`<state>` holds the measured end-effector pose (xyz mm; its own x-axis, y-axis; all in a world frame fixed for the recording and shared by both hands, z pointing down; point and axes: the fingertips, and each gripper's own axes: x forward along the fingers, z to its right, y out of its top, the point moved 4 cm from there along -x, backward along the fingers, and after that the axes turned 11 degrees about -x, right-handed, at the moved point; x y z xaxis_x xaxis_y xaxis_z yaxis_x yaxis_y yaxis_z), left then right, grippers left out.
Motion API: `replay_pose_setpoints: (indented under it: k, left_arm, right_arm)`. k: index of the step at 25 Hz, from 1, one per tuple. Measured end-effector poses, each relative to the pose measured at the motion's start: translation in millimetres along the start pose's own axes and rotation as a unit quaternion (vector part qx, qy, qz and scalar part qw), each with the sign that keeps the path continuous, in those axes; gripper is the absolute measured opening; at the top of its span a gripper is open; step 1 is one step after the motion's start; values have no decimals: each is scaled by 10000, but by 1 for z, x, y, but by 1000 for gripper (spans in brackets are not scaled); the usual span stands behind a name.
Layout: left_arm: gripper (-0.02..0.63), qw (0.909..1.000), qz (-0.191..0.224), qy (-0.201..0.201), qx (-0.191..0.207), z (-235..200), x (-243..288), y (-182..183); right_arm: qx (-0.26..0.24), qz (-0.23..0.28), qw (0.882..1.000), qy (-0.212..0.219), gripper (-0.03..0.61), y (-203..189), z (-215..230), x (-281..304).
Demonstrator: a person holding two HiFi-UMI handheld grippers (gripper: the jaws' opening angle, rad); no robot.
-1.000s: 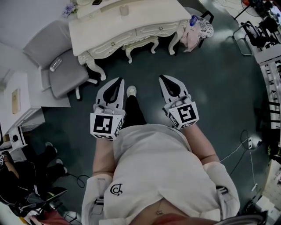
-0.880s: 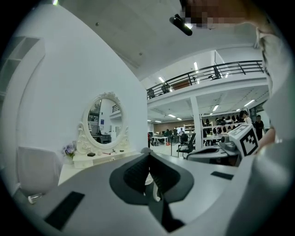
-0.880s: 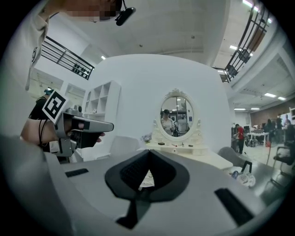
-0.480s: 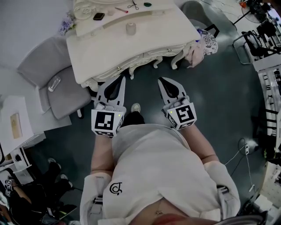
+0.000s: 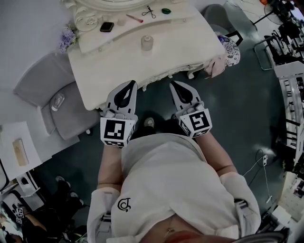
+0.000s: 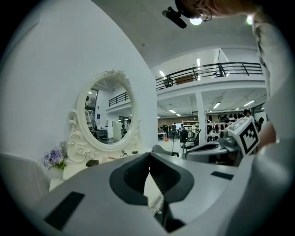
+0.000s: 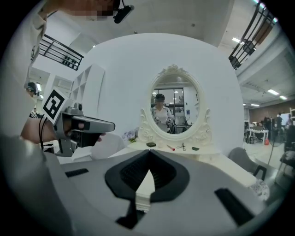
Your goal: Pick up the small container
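The small container (image 5: 147, 42), a pale round jar, stands alone on the cream dressing table (image 5: 114, 66) in the head view. Both grippers are held side by side in front of the person's body, pointing at the table's near edge and short of the jar. The left gripper (image 5: 132, 84) has its jaws together with nothing between them, also seen in its own view (image 6: 149, 155). The right gripper (image 5: 172, 85) is likewise shut and empty (image 7: 149, 151). In both gripper views the jar is hidden behind the jaws.
An oval mirror (image 7: 174, 103) stands at the table's back, with a black case (image 5: 106, 27), a pink pen (image 5: 134, 18), scissors (image 5: 148, 11), a green dish (image 5: 166, 10) and purple flowers (image 5: 66, 38) on its shelf. A grey chair (image 5: 57, 102) stands left, a cloth-draped chair (image 5: 228, 47) right, racks (image 5: 289, 71) far right.
The person has walked toward the dressing table; it has come nearer, with its edge now at the gripper tips. Both grippers keep their pose and stay shut.
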<state>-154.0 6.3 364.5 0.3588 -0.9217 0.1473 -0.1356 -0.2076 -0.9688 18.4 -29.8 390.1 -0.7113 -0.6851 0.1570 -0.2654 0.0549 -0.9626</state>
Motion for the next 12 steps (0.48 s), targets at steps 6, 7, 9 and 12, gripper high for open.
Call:
replay_pose_setpoints:
  k: [6,7,9,12]
  left_arm:
    - [12,9994,-93,309,-98,-21,44,-7]
    - [12,9991,-85,396,-86,-24,52,-7]
    - [12,9983,-65,567,-127,-27,70,-3]
    - [12,9963,34,799,-326,-33,98,7]
  right_arm:
    - [5,40,9997,235,6,-12,36,48]
    - [-29,61,9995,312,6,-13,45,56]
    - [-108,111,9987,490,6,-15,63,75]
    - [-203,163,9965,789,6,-20,93,105]
